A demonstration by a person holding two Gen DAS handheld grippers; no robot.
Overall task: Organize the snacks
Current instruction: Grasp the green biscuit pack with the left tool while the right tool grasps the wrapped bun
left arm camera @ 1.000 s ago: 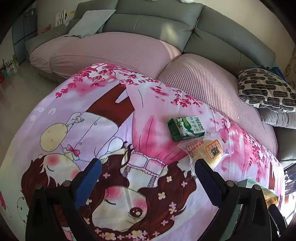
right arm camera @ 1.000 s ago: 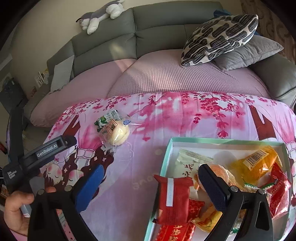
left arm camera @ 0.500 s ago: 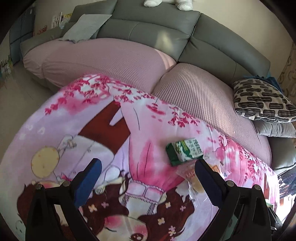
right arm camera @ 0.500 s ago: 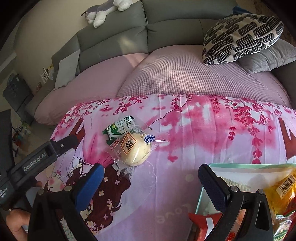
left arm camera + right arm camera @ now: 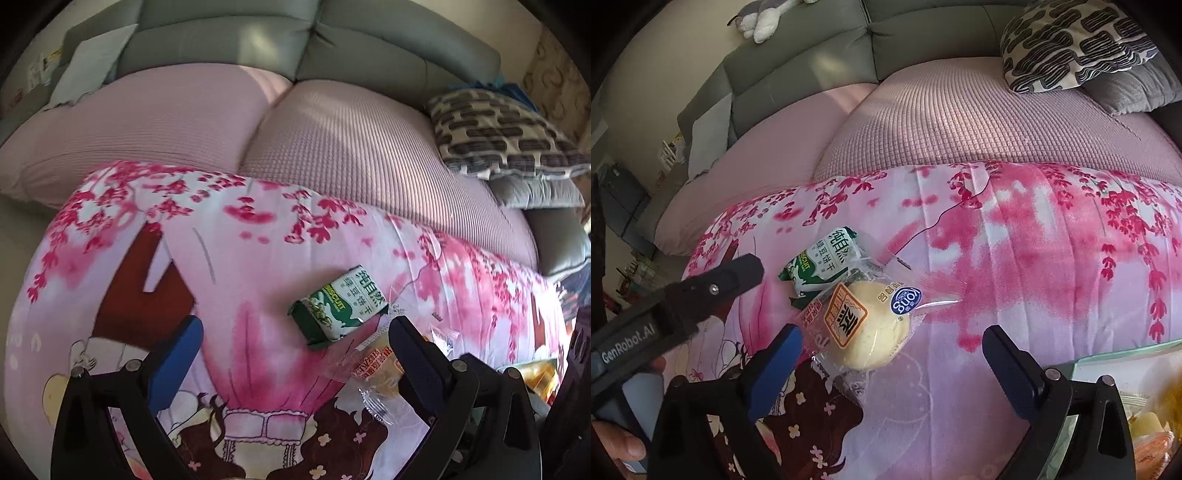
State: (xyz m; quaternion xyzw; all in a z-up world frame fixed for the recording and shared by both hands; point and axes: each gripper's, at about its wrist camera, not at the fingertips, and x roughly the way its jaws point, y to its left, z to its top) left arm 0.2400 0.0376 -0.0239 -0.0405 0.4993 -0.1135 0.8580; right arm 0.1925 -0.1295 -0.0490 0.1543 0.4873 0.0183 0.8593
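Both tongs moved closer to the snacks: right tongs [image 5: 890, 354] wide open, empty, around wrapped bun [image 5: 871, 328]; left tongs [image 5: 295, 341] wide open, empty, near green biscuit pack [image 5: 340, 308].

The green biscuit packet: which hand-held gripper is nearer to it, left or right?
Left. The left hand-held gripper is open just before the green biscuit packet. The right hand-held gripper is open around the wrapped bun, farther away.

A grey sofa [image 5: 923, 33] carries a black-and-white patterned pillow [image 5: 1071, 40]; a plush toy [image 5: 764, 18] lies atop its backrest.
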